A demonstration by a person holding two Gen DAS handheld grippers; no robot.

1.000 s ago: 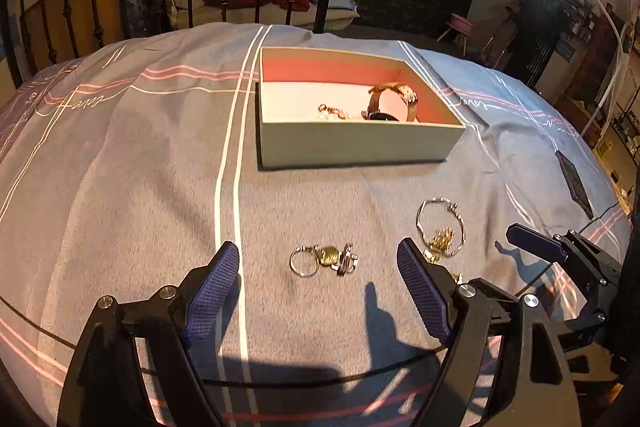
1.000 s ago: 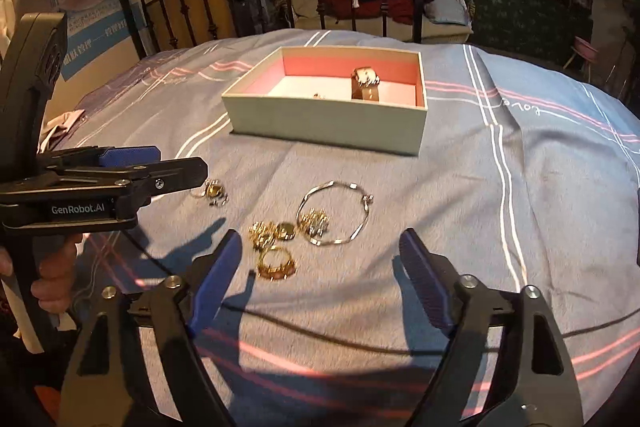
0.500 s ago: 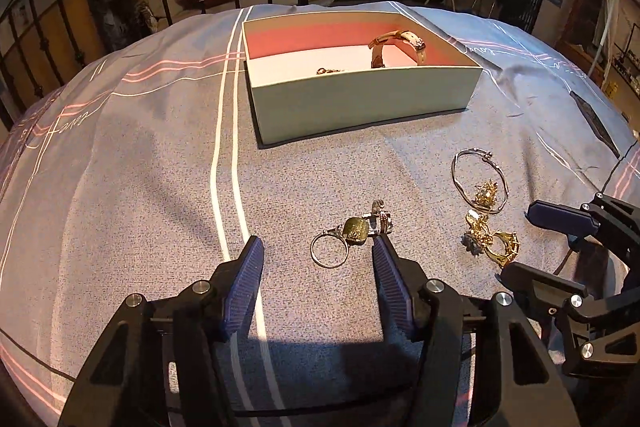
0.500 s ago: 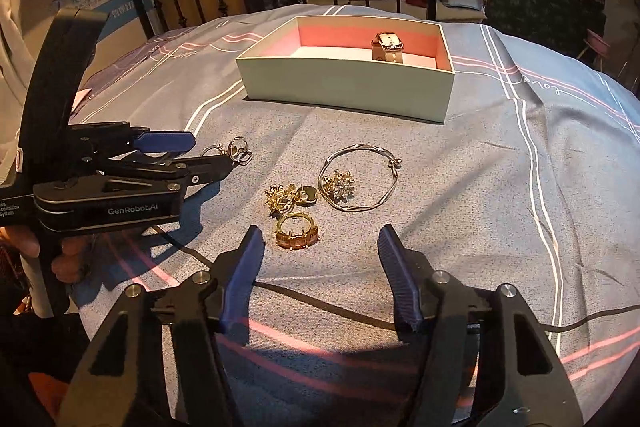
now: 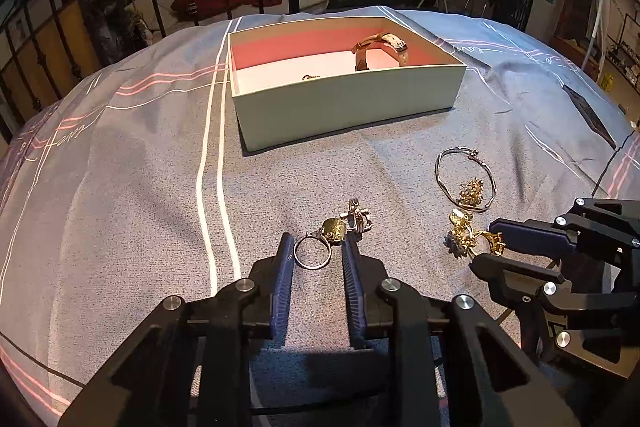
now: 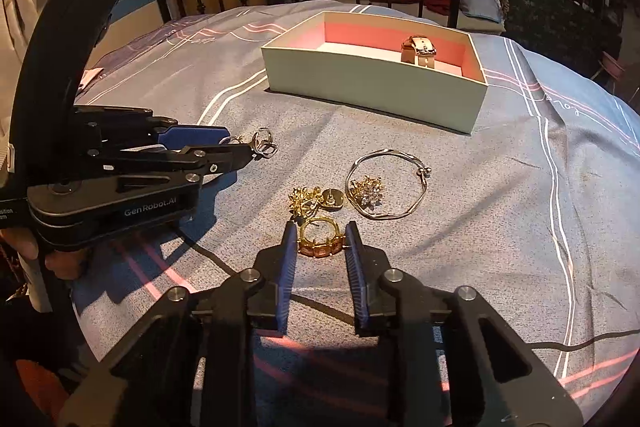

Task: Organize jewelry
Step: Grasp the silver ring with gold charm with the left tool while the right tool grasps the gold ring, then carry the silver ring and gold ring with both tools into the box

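Two grippers work the grey bedspread (image 5: 120, 187) in front of one open box (image 5: 344, 107), our landmark. We count one silver ring (image 5: 313, 254), one gold oval charm (image 5: 333, 229) and one small silver cluster (image 5: 359, 217) in a group nearest the box's left end, then one silver bangle (image 6: 386, 187), one sparkly flower earring (image 6: 367, 190), one gold flower piece (image 6: 304, 201), one gold disc (image 6: 332, 198) and one chunky gold ring (image 6: 320, 237) towards its right end. Inside the box we see one watch (image 6: 419, 50) standing on its strap and one tiny item (image 5: 310, 77) we cannot identify. Our left gripper (image 5: 316, 251), low and level, has its jaws narrowed around the silver ring; whether they touch it we cannot tell. Our right gripper (image 6: 320, 239) has its jaws nearly closed, flanking the chunky gold ring.
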